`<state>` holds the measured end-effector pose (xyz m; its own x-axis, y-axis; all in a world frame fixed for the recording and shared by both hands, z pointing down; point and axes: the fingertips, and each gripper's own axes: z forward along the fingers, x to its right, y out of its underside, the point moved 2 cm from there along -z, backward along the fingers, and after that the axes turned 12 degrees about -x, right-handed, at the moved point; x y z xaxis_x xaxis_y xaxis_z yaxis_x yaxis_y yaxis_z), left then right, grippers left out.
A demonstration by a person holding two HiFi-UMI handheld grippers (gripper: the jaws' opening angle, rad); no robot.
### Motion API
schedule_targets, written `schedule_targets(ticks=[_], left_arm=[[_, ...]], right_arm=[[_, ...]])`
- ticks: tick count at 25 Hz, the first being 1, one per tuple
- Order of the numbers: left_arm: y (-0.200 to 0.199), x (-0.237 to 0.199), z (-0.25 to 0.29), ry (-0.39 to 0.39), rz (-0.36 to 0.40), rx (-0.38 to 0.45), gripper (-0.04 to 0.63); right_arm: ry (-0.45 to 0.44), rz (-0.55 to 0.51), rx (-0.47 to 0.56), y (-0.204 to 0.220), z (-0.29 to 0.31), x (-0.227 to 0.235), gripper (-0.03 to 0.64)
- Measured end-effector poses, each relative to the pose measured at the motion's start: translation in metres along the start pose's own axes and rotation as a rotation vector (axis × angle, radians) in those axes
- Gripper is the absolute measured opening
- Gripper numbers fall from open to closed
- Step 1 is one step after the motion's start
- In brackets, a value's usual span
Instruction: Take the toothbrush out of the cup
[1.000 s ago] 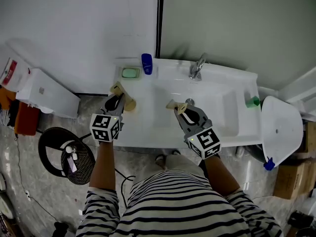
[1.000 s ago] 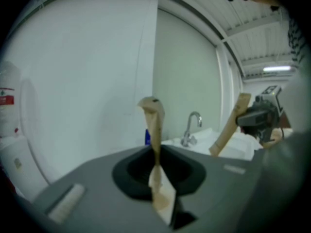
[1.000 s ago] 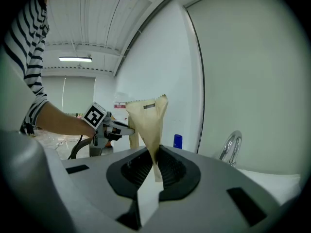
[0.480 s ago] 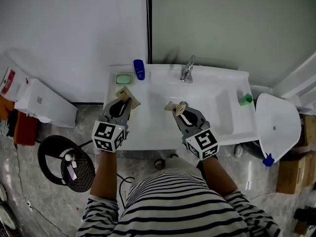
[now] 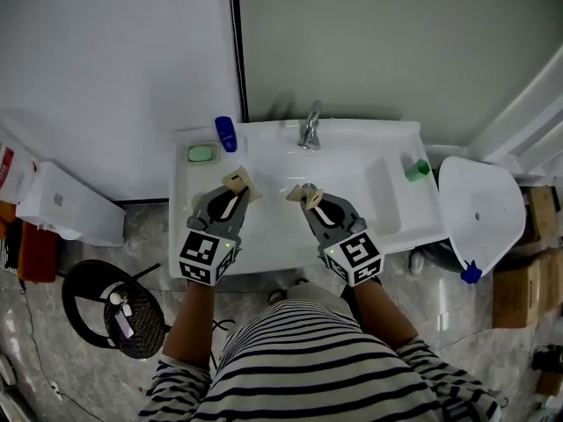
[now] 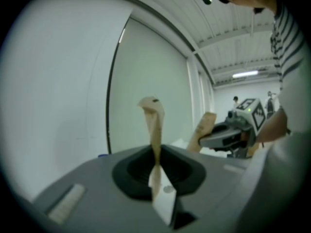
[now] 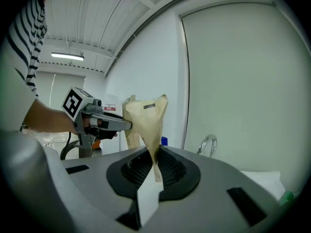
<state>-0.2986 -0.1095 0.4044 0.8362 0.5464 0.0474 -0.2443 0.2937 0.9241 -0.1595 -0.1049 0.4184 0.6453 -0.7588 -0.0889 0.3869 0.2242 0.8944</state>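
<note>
White ceramic basin (image 5: 352, 192) fills the middle of the head view, with a chrome tap (image 5: 308, 130) at its back edge. At the back left corner a dark blue cup (image 5: 226, 134) stands upright just beside a green soap dish (image 5: 201, 153). The toothbrush is too small to make out there, so neither its long axis nor the way it points can be told. The left gripper (image 5: 237, 181) and the right gripper (image 5: 303, 193) hover over the basin's front half, tips toward the back edge, well apart from the cup.

In the left gripper view its tan-taped jaws meet in one thin line — nothing between them — and the right gripper shows off to the side.

In the right gripper view the tan jaws likewise press together, empty. The cup's blue shows just behind them, the tap to the right.
</note>
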Motion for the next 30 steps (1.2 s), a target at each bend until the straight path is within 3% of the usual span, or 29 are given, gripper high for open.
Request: schedule_targets(ticks=[13,30], left_arm=[[-0.009,0.044,0.009,0.084,0.046,0.026,0.041],[-0.010,0.068,0.013,0.112,0.064,0.029,0.041]], right_arm=[[0.033,0.004,0.011,-0.004,-0.018,0.002,0.035],[0.040,-0.021,0.013,-0.007,-0.030,0.002,0.034]])
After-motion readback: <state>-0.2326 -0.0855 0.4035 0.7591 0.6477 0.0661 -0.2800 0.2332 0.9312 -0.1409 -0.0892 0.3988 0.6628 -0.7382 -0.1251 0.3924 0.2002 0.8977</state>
